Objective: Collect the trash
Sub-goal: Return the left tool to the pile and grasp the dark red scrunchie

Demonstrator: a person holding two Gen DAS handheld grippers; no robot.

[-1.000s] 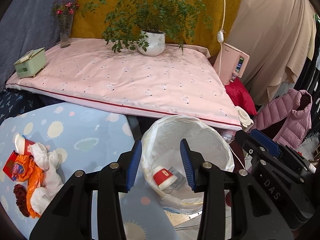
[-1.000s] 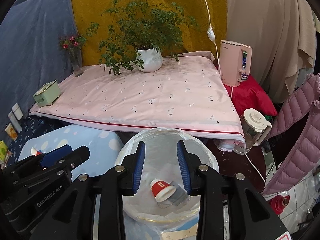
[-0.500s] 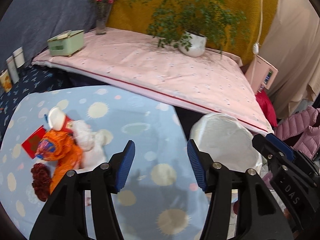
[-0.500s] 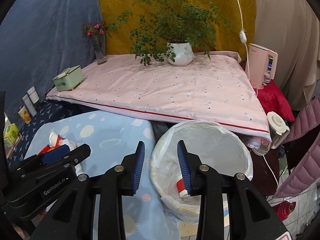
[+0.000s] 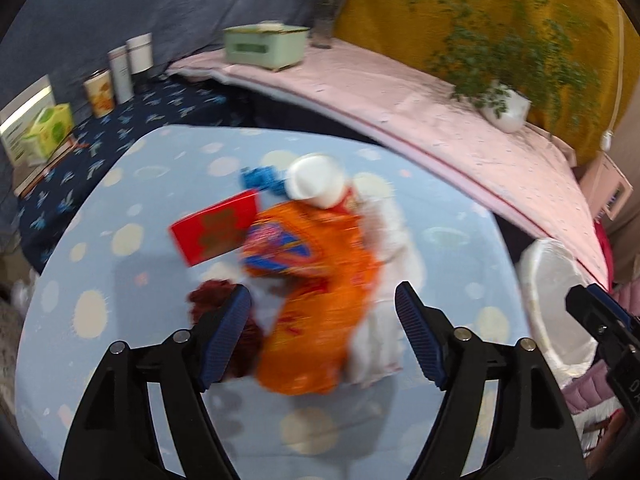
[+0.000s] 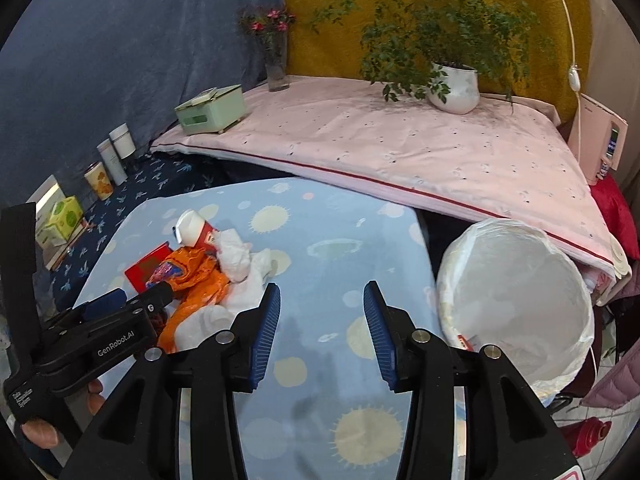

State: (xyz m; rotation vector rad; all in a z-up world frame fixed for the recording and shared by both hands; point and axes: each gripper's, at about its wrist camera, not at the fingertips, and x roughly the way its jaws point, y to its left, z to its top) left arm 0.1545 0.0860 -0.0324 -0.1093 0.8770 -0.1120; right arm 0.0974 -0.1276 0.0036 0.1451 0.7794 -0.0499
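A trash pile lies on the blue spotted table [image 6: 320, 280]: an orange wrapper [image 5: 320, 300] [image 6: 196, 280], a red packet [image 5: 216, 232], a paper cup [image 5: 316, 180] [image 6: 192, 228], white crumpled tissues [image 5: 384, 280] [image 6: 240, 264], a dark red clump [image 5: 216, 308] and a blue scrap [image 5: 260, 178]. My left gripper [image 5: 324, 336] is open, its jaws wide apart on either side of the orange wrapper. My right gripper [image 6: 320, 328] is open and empty above bare table. The white-lined trash bin [image 6: 516, 300] [image 5: 556, 300] stands right of the table, with trash inside.
A pink-covered bed [image 6: 400, 148] lies behind the table with a potted plant [image 6: 452, 84], a green box [image 6: 212, 110] and a flower vase [image 6: 276, 64]. Cans and boxes [image 6: 100, 168] line the left. A pink appliance [image 6: 600, 140] and jacket are at right.
Both grippers have swung left from above the bin to the table. My left gripper now hangs over the trash pile with its jaws opened wider. The left view is motion-blurred.
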